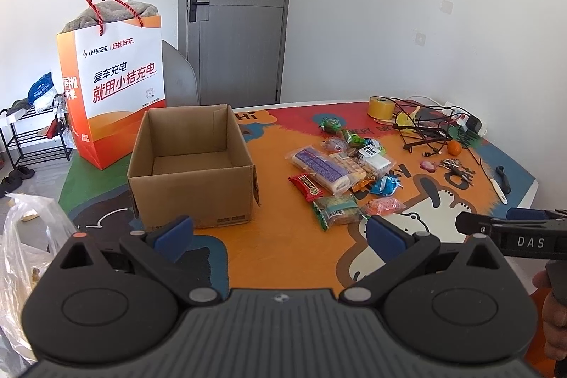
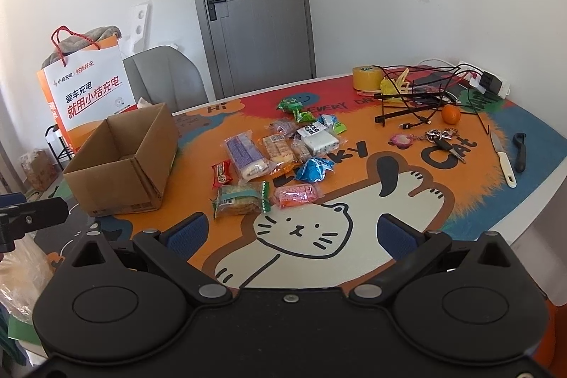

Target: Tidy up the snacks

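Note:
An open, empty cardboard box (image 1: 193, 165) (image 2: 124, 162) stands on the colourful cat mat. To its right lies a pile of wrapped snacks (image 1: 340, 169) (image 2: 280, 154): a long purple pack (image 2: 244, 154), a red bar (image 2: 222, 173), a green-ended biscuit pack (image 2: 241, 197), a pink pack (image 2: 296, 194), blue and green sweets. My left gripper (image 1: 280, 234) hovers open near the table's front, between box and pile, holding nothing. Open and empty too, my right gripper (image 2: 292, 234) hangs over the cat drawing, just short of the pile.
An orange-and-white paper bag (image 1: 113, 87) stands behind the box. At the far right are a yellow tape roll (image 2: 366, 77), tangled cables (image 2: 425, 94), an orange (image 2: 450, 114), keys (image 2: 443, 139), a knife (image 2: 503, 158) and a power strip. A plastic bag (image 1: 28, 243) sits at the near left.

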